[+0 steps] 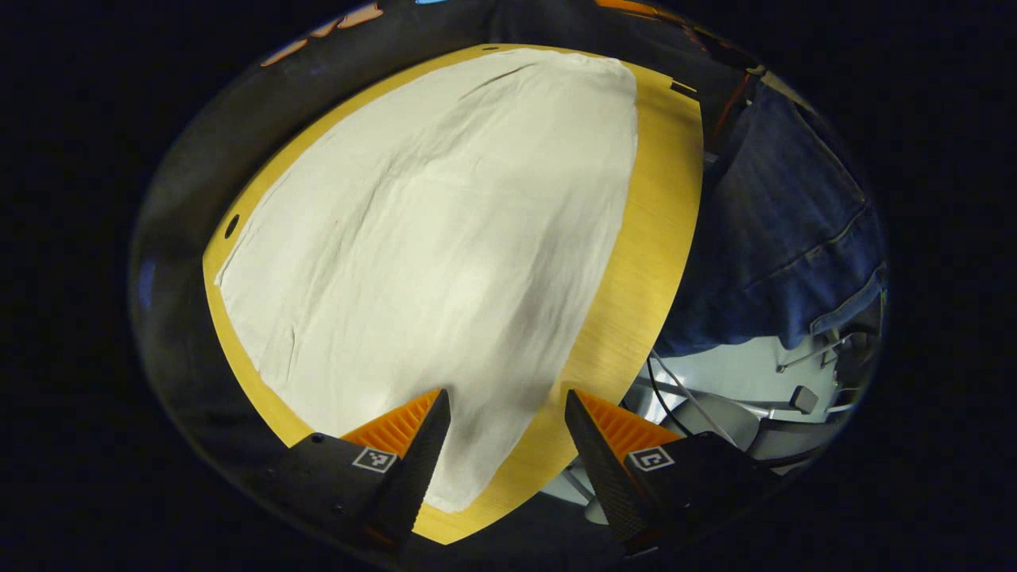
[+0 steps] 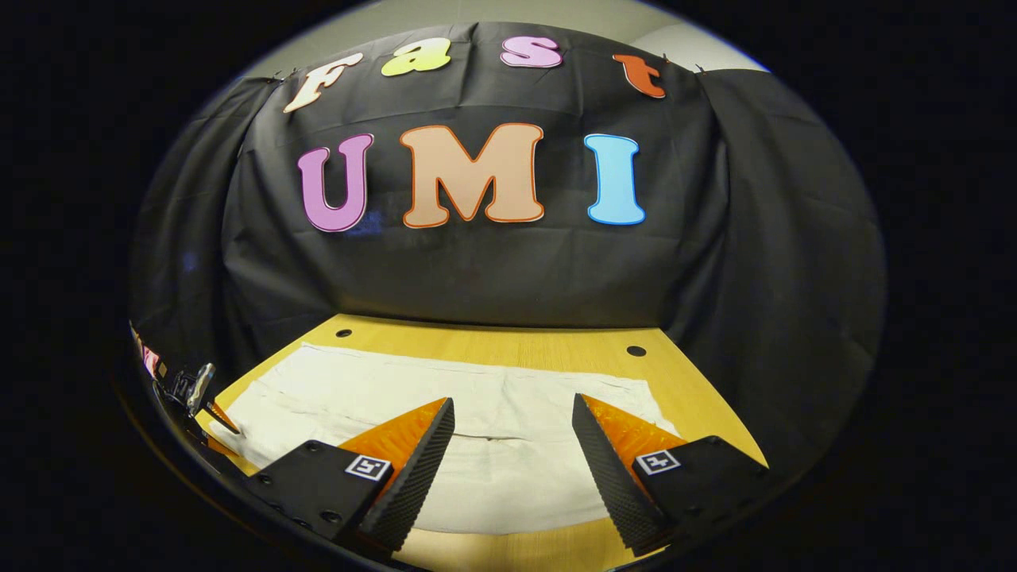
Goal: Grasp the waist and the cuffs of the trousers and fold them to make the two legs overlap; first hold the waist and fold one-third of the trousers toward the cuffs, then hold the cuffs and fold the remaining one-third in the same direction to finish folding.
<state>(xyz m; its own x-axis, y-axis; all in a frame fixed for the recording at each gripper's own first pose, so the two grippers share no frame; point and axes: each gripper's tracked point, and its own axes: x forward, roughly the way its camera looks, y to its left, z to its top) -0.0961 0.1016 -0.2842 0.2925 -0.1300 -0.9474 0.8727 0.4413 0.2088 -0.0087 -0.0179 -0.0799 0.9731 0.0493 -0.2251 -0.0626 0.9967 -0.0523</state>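
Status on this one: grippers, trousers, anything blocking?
Left gripper open, right gripper open, both empty. White trousers spread flat on table, unfolded. Nothing blocking.

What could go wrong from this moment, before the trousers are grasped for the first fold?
1. Both hand-held grippers, left and right, are open above the white trousers, which lie flat on the table. The fingers might pinch only the top layer, so the legs would separate.
2. The trousers reach close to the table's edge in the left gripper view; a pull toward it may drag the cloth off.
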